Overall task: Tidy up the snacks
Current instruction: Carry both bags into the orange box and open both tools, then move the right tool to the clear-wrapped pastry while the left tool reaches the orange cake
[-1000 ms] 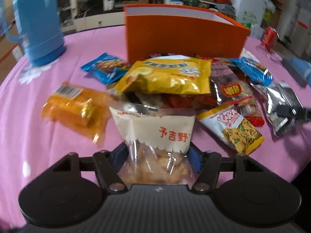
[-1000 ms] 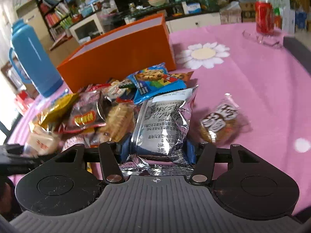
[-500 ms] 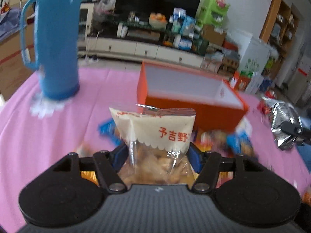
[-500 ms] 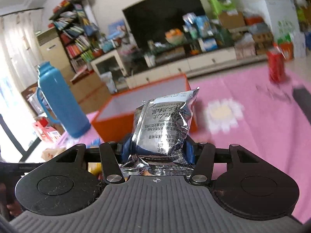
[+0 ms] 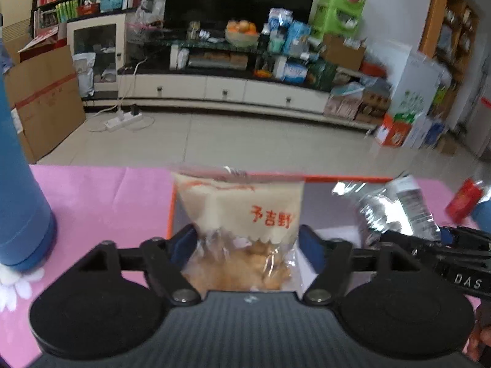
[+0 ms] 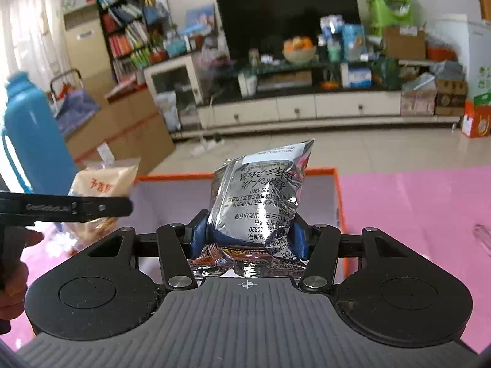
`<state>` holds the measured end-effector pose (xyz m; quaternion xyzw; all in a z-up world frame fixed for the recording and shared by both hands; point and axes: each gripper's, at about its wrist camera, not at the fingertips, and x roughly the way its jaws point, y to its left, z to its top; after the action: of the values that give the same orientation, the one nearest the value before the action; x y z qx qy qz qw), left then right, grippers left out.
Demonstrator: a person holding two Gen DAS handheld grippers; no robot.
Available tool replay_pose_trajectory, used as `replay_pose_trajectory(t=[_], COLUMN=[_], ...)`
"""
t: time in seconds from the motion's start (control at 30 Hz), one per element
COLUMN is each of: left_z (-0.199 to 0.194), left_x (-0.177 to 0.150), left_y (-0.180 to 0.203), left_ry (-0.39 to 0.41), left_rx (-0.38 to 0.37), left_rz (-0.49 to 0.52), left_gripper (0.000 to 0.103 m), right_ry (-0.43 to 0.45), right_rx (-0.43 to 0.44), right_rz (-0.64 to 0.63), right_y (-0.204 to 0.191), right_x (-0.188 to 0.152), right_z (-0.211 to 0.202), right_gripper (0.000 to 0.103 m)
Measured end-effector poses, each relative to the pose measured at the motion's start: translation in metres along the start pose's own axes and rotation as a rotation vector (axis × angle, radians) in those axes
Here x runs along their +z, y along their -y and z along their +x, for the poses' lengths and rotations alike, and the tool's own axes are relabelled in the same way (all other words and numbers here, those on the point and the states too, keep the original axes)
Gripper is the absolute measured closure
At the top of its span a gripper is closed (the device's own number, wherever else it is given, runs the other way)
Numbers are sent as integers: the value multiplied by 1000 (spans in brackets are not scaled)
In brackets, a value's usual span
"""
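My left gripper (image 5: 245, 245) is shut on a cream snack bag (image 5: 242, 214) with red characters and holds it upright over the left end of the orange box (image 5: 171, 208). My right gripper (image 6: 247, 237) is shut on a silver foil snack bag (image 6: 260, 196) and holds it above the same orange box (image 6: 339, 196), whose white inside is open below. The silver bag (image 5: 399, 208) shows at the right in the left wrist view. The cream bag (image 6: 104, 181) shows at the left in the right wrist view. The snack pile is out of view.
A blue thermos (image 5: 21, 202) stands on the pink tablecloth (image 5: 101, 196) left of the box; it also shows in the right wrist view (image 6: 33, 147). A red can (image 5: 463, 199) stands at the far right. Beyond the table edge is floor and a TV cabinet (image 5: 227, 89).
Both grippers have risen from the snack pile and moved forward with their bags to over the orange box. The pile has dropped out of view.
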<state>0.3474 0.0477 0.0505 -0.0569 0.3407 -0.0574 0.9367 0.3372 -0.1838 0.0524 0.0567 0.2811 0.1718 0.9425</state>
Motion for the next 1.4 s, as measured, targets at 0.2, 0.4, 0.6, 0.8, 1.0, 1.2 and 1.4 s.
replay_pose_trajectory(t=[0.2, 0.4, 0.6, 0.8, 1.0, 1.2, 1.4], left_z=[-37, -114, -166, -194, -193, -171, -150], left_x=[-12, -59, -144, -227, -209, -185, -164], left_y=[3, 7, -6, -20, -53, -96, -113], left_ry=[82, 133, 30, -98, -49, 8, -62], left_rx=[20, 23, 31, 72, 221, 311, 318], left_rz=[32, 35, -84, -179, -243, -419, -440], left_gripper=[4, 4, 4, 4, 3, 3, 3], right_ry=[-3, 74, 37, 13, 45, 30, 7], right_rx=[22, 22, -32, -63, -66, -61, -74], right_rz=[2, -6, 72, 262, 292, 310, 321], right_y=[6, 6, 19, 48, 61, 62, 65], right_x=[-5, -29, -96, -177, -185, -185, -186], right_z=[11, -70, -133, -170, -179, -174, -168], right_gripper=[42, 19, 15, 14, 14, 13, 12])
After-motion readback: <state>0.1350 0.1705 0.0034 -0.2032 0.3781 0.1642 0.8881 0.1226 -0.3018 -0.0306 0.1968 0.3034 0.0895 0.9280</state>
